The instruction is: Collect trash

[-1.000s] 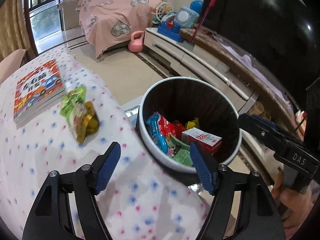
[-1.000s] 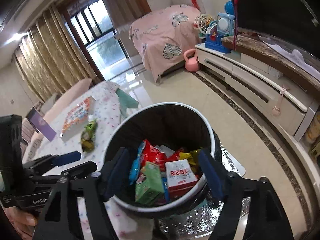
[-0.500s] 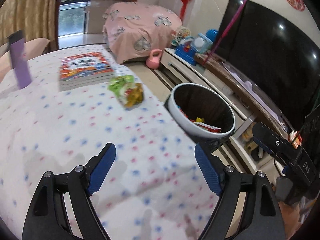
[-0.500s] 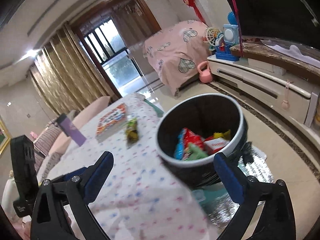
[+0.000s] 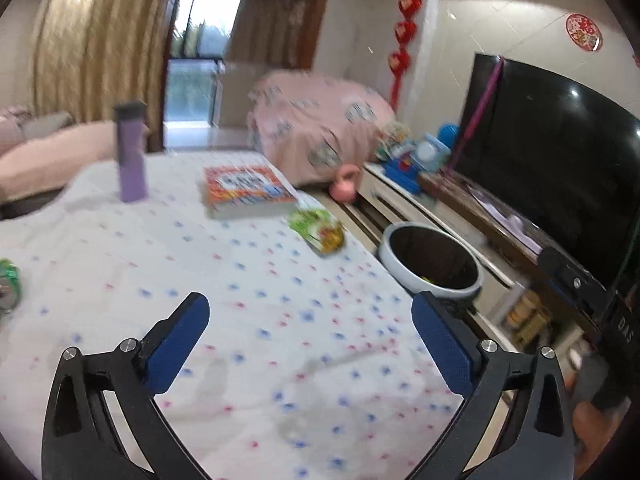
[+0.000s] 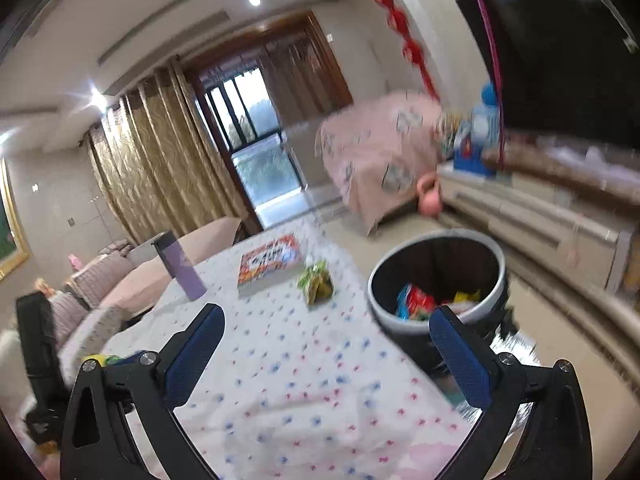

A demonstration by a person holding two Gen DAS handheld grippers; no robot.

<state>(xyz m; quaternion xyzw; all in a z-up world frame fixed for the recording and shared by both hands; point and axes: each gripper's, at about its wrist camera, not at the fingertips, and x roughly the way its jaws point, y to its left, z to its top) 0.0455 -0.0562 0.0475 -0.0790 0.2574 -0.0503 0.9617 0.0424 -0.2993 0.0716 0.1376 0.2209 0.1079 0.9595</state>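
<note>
A round bin with a white rim stands on the floor beside the table; the right wrist view shows several colourful wrappers inside it. A green and yellow snack packet lies near the table's right edge, in front of the book, and also shows in the right wrist view. Another green wrapper lies at the far left edge of the table. My left gripper is open and empty above the table. My right gripper is open and empty, back from the bin.
The table has a white cloth with red and blue dots. An orange book and a purple bottle stand on its far side. A TV on a low cabinet is at the right. A sofa is behind the table.
Both grippers have pulled back and up from the bin. More of the table, the bottle and the room now show. Both stay open and empty.
</note>
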